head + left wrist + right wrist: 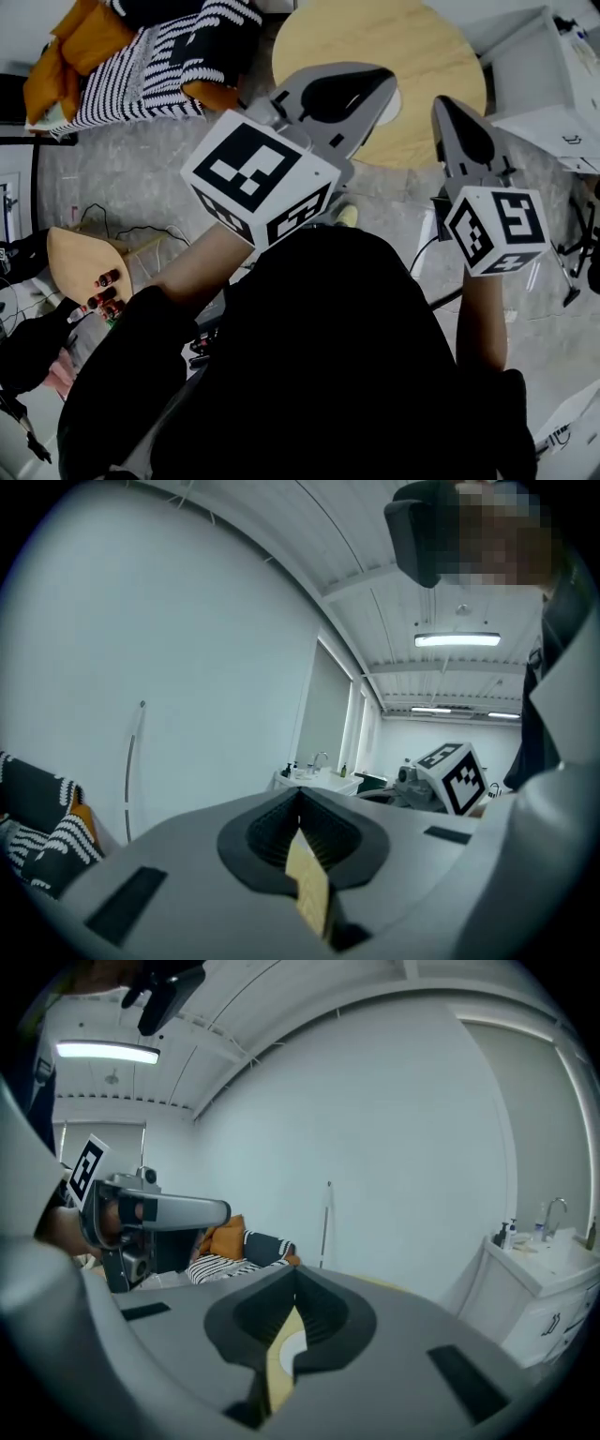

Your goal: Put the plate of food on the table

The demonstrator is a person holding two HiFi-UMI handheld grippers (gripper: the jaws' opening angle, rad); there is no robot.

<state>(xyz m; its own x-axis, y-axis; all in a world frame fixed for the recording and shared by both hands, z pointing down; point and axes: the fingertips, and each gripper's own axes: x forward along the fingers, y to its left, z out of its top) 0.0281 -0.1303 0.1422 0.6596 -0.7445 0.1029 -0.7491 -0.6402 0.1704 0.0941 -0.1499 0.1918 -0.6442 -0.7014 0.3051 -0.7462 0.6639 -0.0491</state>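
Left gripper (375, 94): held up in front of the person's chest, with its tip toward the round surface. Its fingers are closed together and nothing is between them.
Right gripper (448, 112): held up beside the left one, a little apart, also with its tip at the edge of the round surface. Its fingers are fully closed and they hold nothing.
Plate of food (84, 267): a wooden plate of pointed shape with small red pieces on its near end. It is low at the person's left side, just beside the left elbow and well apart from the round surface. I cannot tell what carries it.
Round surface (412, 47): light wood, beyond both grippers, standing on the grey floor (131, 178).
Sofa (150, 75): at the far left, covered with a black and white striped blanket, and orange cushions (80, 42) lie at its end.
White cabinet (544, 84): to the right of the round surface.
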